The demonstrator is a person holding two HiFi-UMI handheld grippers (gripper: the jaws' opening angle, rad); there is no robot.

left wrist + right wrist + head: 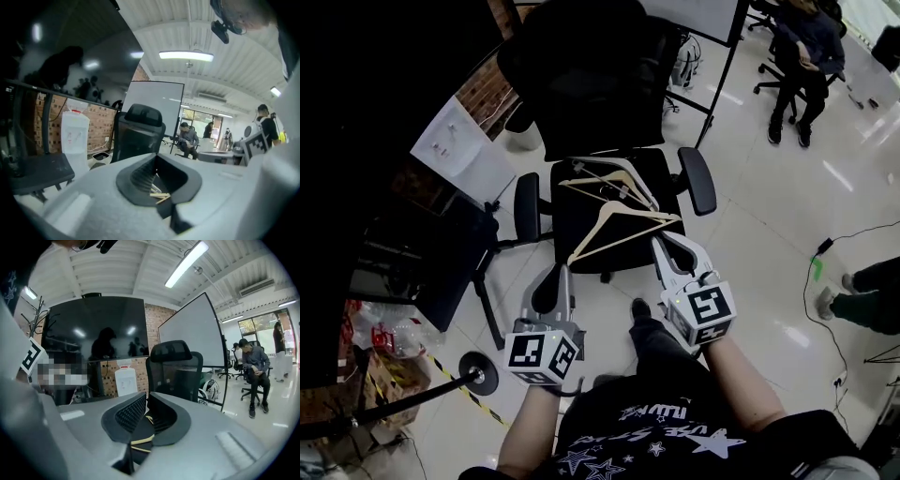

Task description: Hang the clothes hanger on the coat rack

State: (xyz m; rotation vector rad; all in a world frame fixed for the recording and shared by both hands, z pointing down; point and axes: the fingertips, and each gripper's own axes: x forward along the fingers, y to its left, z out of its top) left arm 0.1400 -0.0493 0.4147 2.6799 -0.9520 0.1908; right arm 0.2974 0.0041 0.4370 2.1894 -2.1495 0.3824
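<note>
Looks steeply down onto a black chair (581,84) with two wooden hangers on its seat (570,217). Finds the front hanger (607,211) flat across the seat's middle, one arm end at the front right corner, the other at the front left corner. Finds the second hanger (623,175) behind it, toward the seat's back edge (contact between the two: unclear).

Holds the right gripper (659,244) just off the seat's front right corner, tips beside the front hanger's arm end, pointing slightly down. Shows its jaws set together in the right gripper view, only a sliver between the pads and nothing clamped there, with pale hanger wood visible through the gap lower down.

Holds the left gripper (565,272) at the seat's front left corner, tips near the front hanger's other arm end. Shows these jaws closed too, pads meeting at the tips and empty, with bits of hanger in sight beyond them.

Catches, at the far left of the right gripper view, the curved prongs of what looks like a rack (36,317), well apart from the chair. Takes in a whiteboard (192,333) behind the chair and a seated person (802,47) farther back on the tiled floor (769,234).
</note>
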